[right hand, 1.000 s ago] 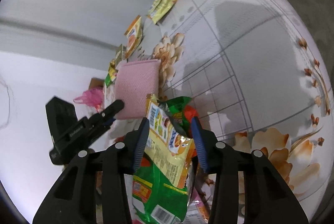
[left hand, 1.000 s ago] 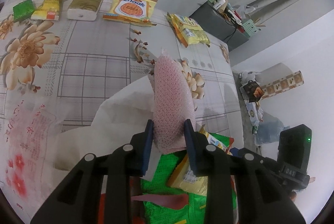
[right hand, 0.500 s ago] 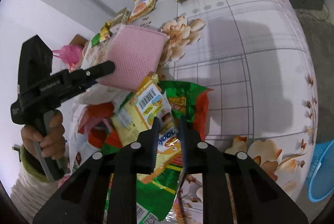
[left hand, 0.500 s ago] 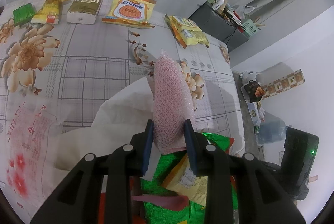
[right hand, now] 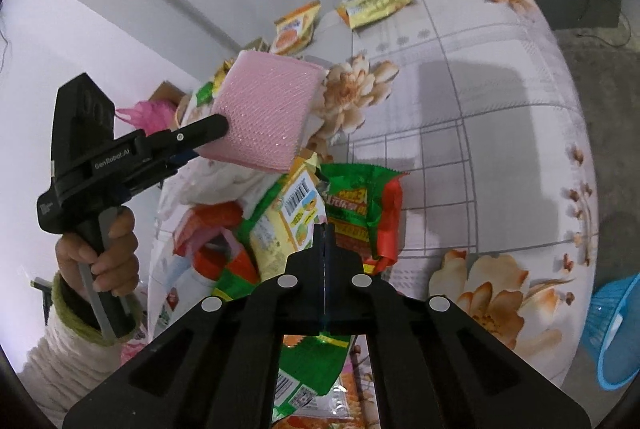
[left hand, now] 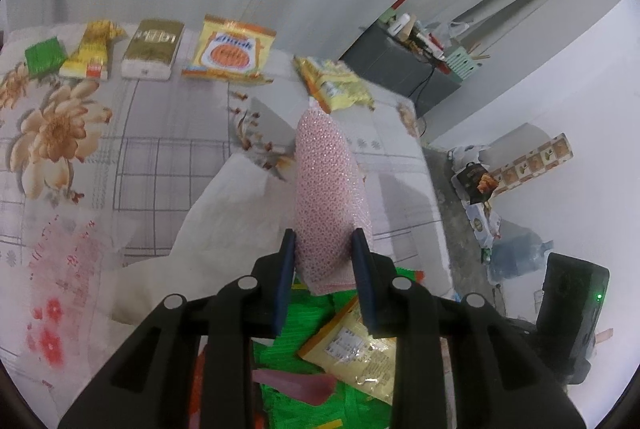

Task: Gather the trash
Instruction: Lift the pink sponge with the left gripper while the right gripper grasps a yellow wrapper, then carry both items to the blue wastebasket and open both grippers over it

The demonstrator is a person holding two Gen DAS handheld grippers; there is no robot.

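Evidently the pink mesh scouring pad [left hand: 328,197] is clamped upright in the left tongs [left hand: 325,249] directly above the heap of crumpled snack wrappers [right hand: 316,209], just beyond the right tongs [right hand: 325,229], pressed together empty.

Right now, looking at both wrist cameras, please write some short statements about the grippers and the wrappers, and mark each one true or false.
1. The left gripper holds a pink mesh pad. True.
2. The right gripper stands wide open. False: its jaws are shut, pinching the edge of a yellow snack packet.
3. A blue basket stands on the floral tablecloth. False: it is on the floor, beside the table.
4. Several wrappers lie in a row at the far edge of the table, among them an orange snack packet. True.
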